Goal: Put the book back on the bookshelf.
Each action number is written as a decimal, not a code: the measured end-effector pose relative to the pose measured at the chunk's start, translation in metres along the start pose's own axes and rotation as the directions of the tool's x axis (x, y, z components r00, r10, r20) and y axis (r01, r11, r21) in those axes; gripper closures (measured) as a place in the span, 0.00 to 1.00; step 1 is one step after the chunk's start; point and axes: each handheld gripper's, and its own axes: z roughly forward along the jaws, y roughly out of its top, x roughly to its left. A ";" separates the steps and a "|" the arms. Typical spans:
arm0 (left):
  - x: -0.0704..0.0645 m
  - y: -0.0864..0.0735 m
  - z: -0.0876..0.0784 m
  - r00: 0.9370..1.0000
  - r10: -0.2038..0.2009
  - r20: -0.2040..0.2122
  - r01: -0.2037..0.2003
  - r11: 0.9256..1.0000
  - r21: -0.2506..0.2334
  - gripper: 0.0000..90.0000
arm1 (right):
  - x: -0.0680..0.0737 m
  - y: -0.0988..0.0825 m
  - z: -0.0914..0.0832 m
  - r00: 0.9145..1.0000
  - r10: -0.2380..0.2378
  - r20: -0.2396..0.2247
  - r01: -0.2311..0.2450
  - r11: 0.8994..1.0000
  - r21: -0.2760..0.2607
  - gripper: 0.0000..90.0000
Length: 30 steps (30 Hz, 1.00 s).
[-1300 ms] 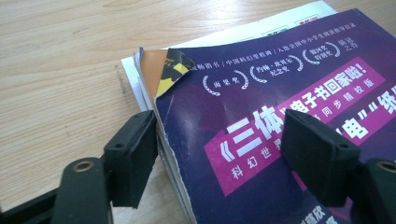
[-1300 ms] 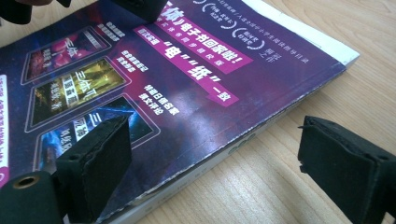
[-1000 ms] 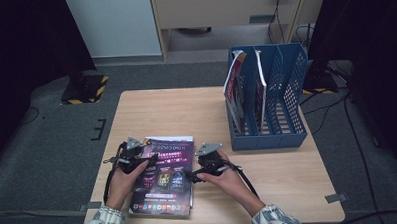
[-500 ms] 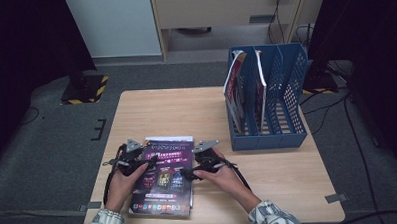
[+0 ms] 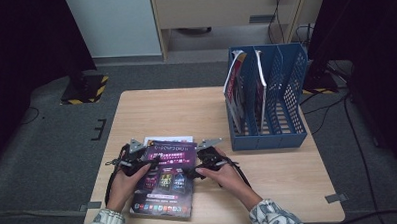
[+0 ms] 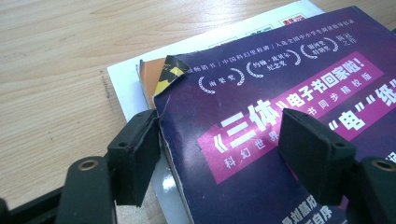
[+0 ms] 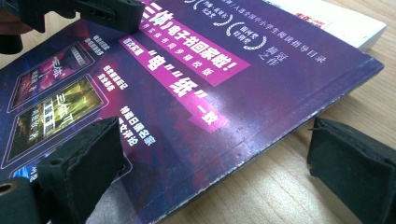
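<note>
Left gripper (image 5: 134,164): mine, in my left hand, at the left edge of the purple magazine (image 5: 165,179). Jaws part open; in the left gripper view one pad sits against the magazine's left edge, the other stands over the cover. Whether the pads press, I cannot tell.

Purple magazine: flat on the wooden table (image 5: 269,184), near my edge, left of centre. Long axis runs from me toward the far side; title end away from me. Top left corner dog-eared (image 6: 169,71). Beneath it a white-covered booklet (image 5: 167,140), its far edge showing past the top.

Right gripper (image 5: 202,165): mine, in my right hand, at the magazine's right edge. Jaws have just been opening and stand wide; in the right gripper view one pad is over the cover, the other over bare table, the edge between them, neither pressing.

Blue file rack (image 5: 266,102): far right of the table, well apart, upright, with magazines (image 5: 235,88) standing in its left compartments.
</note>
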 end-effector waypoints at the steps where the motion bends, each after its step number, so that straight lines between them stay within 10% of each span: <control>1: 0.000 -0.001 0.000 1.000 -0.005 0.004 0.005 1.000 -0.004 0.33 | -0.001 0.000 0.001 1.000 0.008 -0.005 -0.008 1.000 -0.002 0.04; 12: -0.002 -0.001 0.000 1.000 0.002 -0.007 -0.002 1.000 -0.010 0.33 | -0.001 0.002 0.002 0.999 0.039 -0.006 -0.039 0.999 -0.006 0.09; 19: 0.000 -0.003 -0.002 1.000 -0.008 -0.007 0.008 1.000 -0.013 0.33 | 0.006 0.028 -0.018 0.997 0.046 -0.063 -0.054 0.991 -0.123 0.20; 30: -0.001 -0.003 -0.001 1.000 -0.016 -0.001 0.016 1.000 -0.013 0.33 | 0.009 0.038 0.001 0.995 0.049 -0.083 -0.056 0.995 -0.086 0.20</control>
